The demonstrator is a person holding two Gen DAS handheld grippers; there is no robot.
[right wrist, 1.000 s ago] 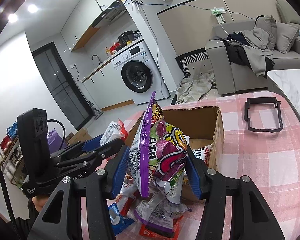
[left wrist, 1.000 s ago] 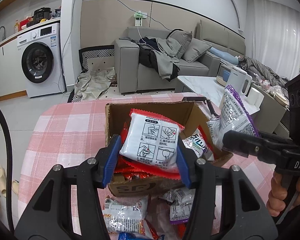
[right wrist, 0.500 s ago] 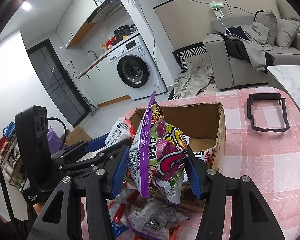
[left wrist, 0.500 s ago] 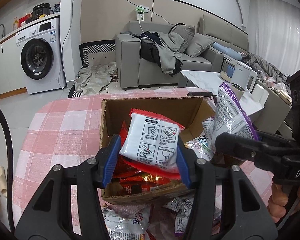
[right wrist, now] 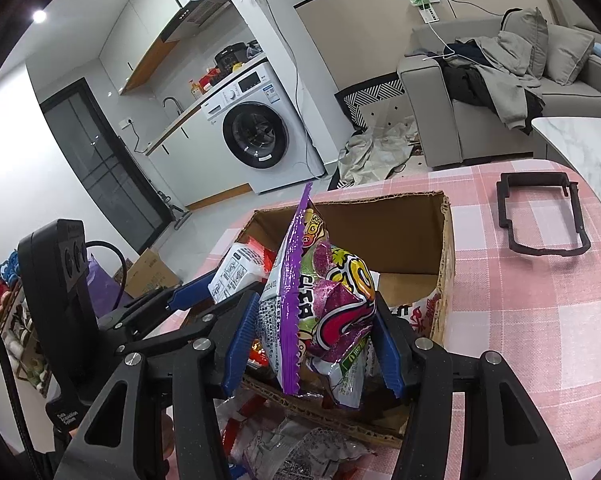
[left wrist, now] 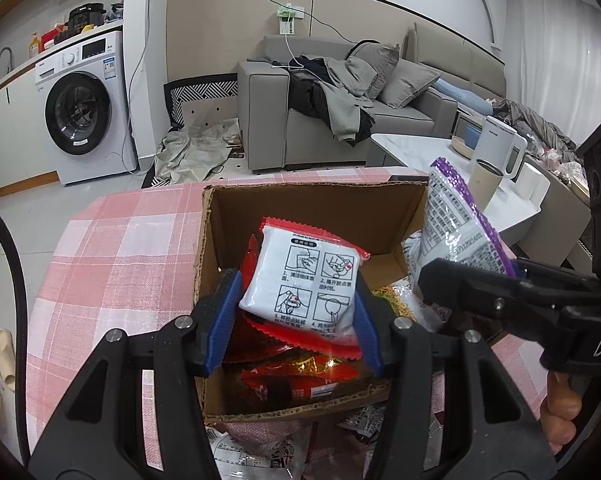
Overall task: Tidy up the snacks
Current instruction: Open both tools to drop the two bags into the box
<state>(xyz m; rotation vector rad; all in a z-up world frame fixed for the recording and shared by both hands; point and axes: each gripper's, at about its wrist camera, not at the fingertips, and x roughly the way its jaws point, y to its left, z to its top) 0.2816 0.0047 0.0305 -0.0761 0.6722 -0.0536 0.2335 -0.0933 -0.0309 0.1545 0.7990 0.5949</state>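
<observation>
An open cardboard box point(left wrist: 312, 204) point(right wrist: 404, 228) stands on the pink checked tablecloth with red snack packets inside. My left gripper point(left wrist: 296, 316) is shut on a white packet with red edges point(left wrist: 304, 280), held over the box's near left part. My right gripper point(right wrist: 312, 340) is shut on a purple snack bag point(right wrist: 328, 300), upright above the box's near edge. That purple bag point(left wrist: 456, 228) and the right gripper's black arm also show at the right of the left wrist view. The white packet point(right wrist: 236, 268) appears left of the purple bag in the right wrist view.
Several loose snack packets point(left wrist: 260, 452) point(right wrist: 292, 444) lie on the cloth in front of the box. A black rectangular frame point(right wrist: 540, 216) lies on the table to the right. Beyond stand a sofa point(left wrist: 340, 120), a washing machine point(left wrist: 84, 108) and a white low table point(left wrist: 420, 152).
Both grippers have moved forward and down with their packets, now over the box's opening. The box looks nearer and larger. Neither grip has changed.
</observation>
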